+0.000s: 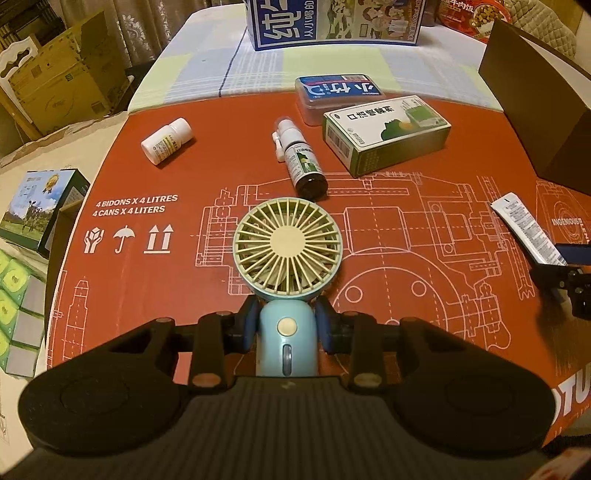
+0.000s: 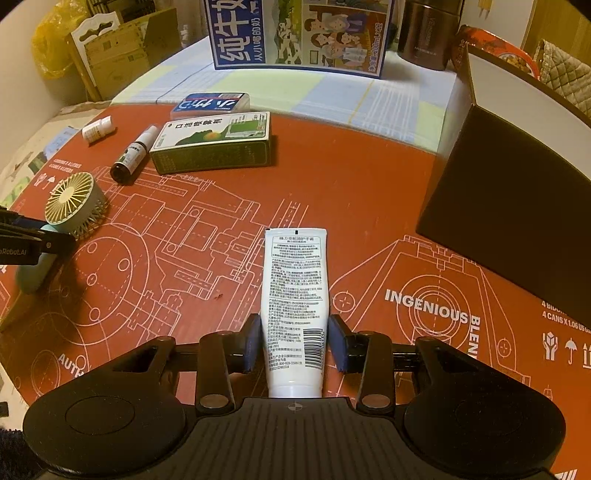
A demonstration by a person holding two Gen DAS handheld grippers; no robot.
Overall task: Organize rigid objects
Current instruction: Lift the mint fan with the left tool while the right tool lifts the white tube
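A big flat red cardboard sheet with white machine drawings covers the table. At 1 o'clock on it in the right wrist view stands a large dark brown box, open at the top. At 12 o'clock, past the red sheet, stands a tall blue and white milk carton box on a pale checked cloth.

A green and white cardboard medicine box lies flat at 1 o'clock in the left wrist view. Touching its far end is a clear plastic case with a blue label.

The left gripper is squeezed onto the pale blue handle of a small round hand fan with a cream grille. Its blue pads press both sides of the handle. The fan head points to 12 o'clock.

The right gripper holds a white squeeze tube with small black print. Its blue pads sit tight on both sides of the tube near the cap end. The flat end of the tube points to 12 o'clock.

A small dark spray bottle with a white top lies on its side just beyond the fan. A little white pill bottle lies on its side at 11 o'clock, well apart from the rest.
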